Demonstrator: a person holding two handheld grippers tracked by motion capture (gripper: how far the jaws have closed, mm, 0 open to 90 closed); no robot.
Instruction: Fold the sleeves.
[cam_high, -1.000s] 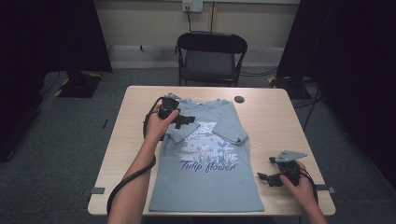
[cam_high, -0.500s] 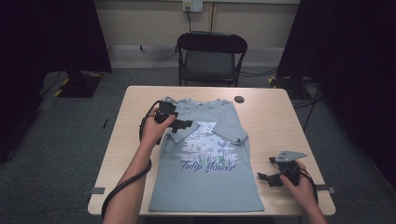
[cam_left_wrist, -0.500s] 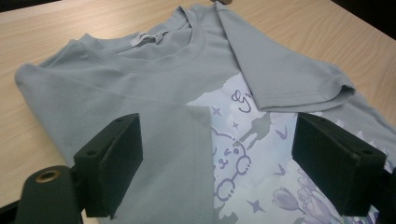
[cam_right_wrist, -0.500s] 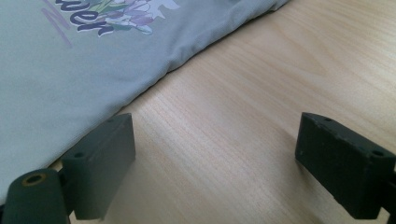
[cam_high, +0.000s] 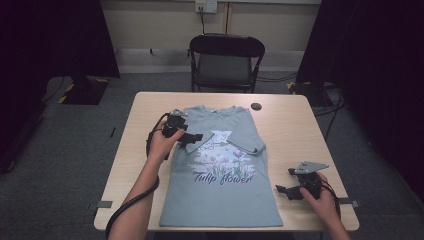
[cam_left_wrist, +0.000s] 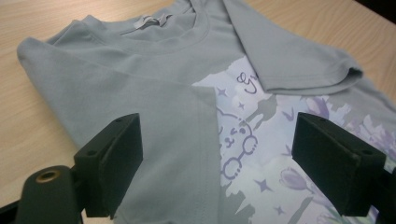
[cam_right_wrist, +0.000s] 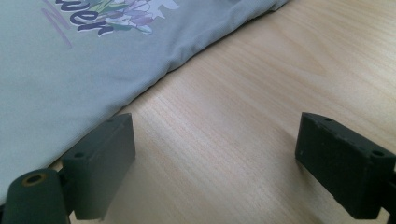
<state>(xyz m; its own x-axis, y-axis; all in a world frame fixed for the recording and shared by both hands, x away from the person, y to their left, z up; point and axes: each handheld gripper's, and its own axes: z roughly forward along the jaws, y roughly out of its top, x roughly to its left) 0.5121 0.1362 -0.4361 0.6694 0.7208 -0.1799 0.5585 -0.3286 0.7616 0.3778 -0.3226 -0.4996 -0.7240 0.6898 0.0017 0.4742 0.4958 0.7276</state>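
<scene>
A grey T-shirt (cam_high: 220, 200) printed "Tulip flower" lies flat, front up, on the wooden table (cam_high: 290, 130). Both sleeves are folded inward over the chest: the left sleeve (cam_left_wrist: 154, 107) and the right sleeve (cam_left_wrist: 289, 60). My left gripper (cam_high: 194, 138) hovers open over the folded left sleeve, and its jaws straddle the sleeve's edge and the bear print (cam_left_wrist: 236, 144) with nothing between them. My right gripper (cam_high: 281, 190) stands open low over bare wood just right of the shirt's side edge (cam_right_wrist: 154, 79), holding nothing.
A small dark round object (cam_high: 256, 106) lies on the table beyond the shirt's right shoulder. A black folding chair (cam_high: 226, 62) stands behind the far edge. Bare wood lies on both sides of the shirt. Cables trail from both grippers.
My left gripper has drifted slightly toward the near side over the folded left sleeve. The right gripper and the shirt have stayed put.
</scene>
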